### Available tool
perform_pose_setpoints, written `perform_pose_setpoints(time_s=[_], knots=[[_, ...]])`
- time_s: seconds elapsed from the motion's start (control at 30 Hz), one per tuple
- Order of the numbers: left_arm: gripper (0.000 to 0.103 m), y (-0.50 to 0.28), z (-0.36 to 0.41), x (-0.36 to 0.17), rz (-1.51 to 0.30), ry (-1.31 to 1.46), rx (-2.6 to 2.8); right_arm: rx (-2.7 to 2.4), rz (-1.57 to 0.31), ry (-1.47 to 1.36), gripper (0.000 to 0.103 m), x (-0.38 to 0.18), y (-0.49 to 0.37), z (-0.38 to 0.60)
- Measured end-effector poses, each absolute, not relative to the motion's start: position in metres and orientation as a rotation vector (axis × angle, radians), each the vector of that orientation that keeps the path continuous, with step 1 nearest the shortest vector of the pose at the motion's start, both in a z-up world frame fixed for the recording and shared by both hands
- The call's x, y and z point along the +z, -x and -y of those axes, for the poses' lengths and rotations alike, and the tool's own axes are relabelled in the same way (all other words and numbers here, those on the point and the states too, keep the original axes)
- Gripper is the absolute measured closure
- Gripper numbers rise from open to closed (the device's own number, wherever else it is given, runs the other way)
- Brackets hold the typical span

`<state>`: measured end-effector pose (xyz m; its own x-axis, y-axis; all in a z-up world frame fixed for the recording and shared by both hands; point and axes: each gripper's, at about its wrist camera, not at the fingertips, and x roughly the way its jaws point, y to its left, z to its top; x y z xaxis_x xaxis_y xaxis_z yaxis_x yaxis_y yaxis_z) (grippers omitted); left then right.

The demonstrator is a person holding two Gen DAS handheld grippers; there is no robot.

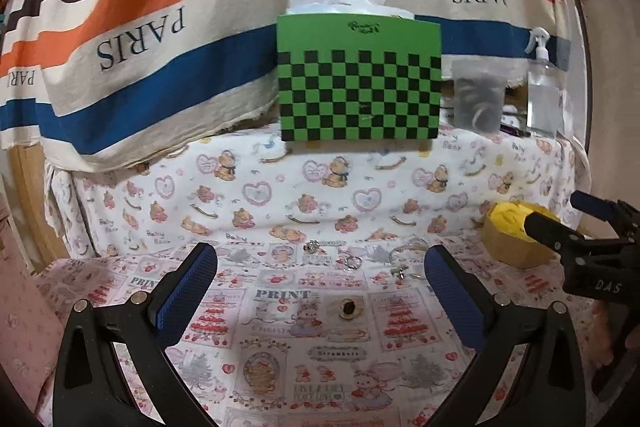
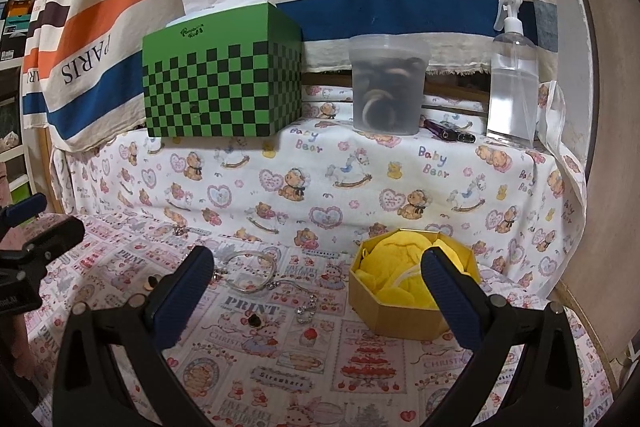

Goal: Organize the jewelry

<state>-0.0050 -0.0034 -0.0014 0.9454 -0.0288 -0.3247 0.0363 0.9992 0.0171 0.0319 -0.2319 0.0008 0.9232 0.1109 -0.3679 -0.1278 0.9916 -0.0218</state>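
Awaiting sorting, a scatter of jewelry lies on the printed cloth (image 2: 304, 379) that covers the work surface, with no piece visibly in the box yet.

Along the raised back edge stand a green checkered tissue box (image 2: 224, 83), a spray bottle (image 2: 512, 75) at the right end and a clouded plastic tub (image 2: 387, 87) between them.

Nearer the right edge sits the octagonal gold box (image 2: 400, 303), lined with yellow fabric (image 2: 396, 267); whether anything already lies in its folds cannot be told.

Left of the box, toward the middle of the surface, rests a clear bangle (image 2: 250, 271), touching a short beaded chain. In front of it lie a sparkly charm (image 2: 306, 311) and a small dark stud (image 2: 253, 319). Closer to the left edge, a gold ring with a dark stone (image 1: 347, 308) sits alone.

The left gripper (image 1: 320, 291) hangs over that ring, jaws spread wide and holding nothing. The right gripper (image 2: 316, 295) is likewise fully parted and empty, its right finger in front of the box.

By this evidence the job appears barely begun, with every visible piece left to move.
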Motion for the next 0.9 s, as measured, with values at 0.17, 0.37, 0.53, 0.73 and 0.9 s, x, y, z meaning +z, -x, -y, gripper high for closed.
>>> perform_pose_setpoints(time_s=[0.17, 0.37, 0.53, 0.73, 0.9], knots=[[0.000, 0.005, -0.002, -0.002, -0.335, 0.002, -0.024, 0.120, -0.373, 0.041, 0.000, 0.001, -0.032, 0.233], [0.000, 0.010, 0.001, -0.001, -0.309, -0.007, -0.051, 0.124, -0.387, 0.056, 0.000, 0.001, -0.033, 0.230], [0.000, 0.010, 0.003, 0.000, -0.301, 0.003, -0.044, 0.091, -0.370, 0.064, 0.000, 0.002, -0.030, 0.228], [0.000, 0.001, 0.000, 0.003, -0.368, 0.003, -0.058, 0.102, -0.343, 0.013, 0.000, 0.004, -0.023, 0.234], [0.000, -0.010, -0.005, 0.017, -0.413, 0.000, -0.017, 0.116, -0.371, 0.014, 0.000, 0.005, -0.026, 0.239]])
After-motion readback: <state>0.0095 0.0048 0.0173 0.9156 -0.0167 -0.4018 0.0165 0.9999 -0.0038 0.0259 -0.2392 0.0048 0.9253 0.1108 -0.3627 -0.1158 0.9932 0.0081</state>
